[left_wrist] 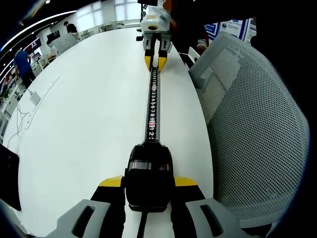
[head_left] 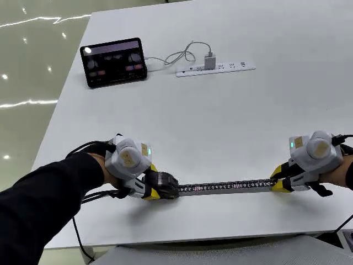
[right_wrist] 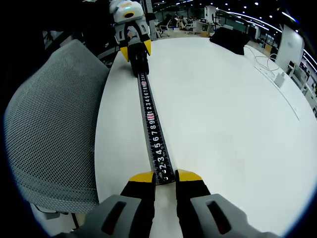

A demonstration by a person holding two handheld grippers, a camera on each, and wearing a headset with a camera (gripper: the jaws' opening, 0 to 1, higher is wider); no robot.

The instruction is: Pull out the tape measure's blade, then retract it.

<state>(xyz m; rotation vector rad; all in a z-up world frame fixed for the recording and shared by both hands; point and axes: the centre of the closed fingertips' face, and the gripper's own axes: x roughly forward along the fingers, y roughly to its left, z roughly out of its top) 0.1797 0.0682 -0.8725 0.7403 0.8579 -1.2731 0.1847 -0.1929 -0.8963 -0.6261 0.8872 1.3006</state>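
Tape measure case (left_wrist: 148,171) lies near the front edge of the white table (head_left: 220,121). The left gripper (head_left: 151,181) holds it, with its jaws closed against the case's two sides. Its blade (head_left: 226,187) is drawn out flat along the table edge, numbered face up. The right gripper (right_wrist: 165,177) pinches the blade's free end, jaws narrowed to the blade's width. The two grippers are well apart. A grey mesh chair (right_wrist: 54,124) stands just beside the table edge.
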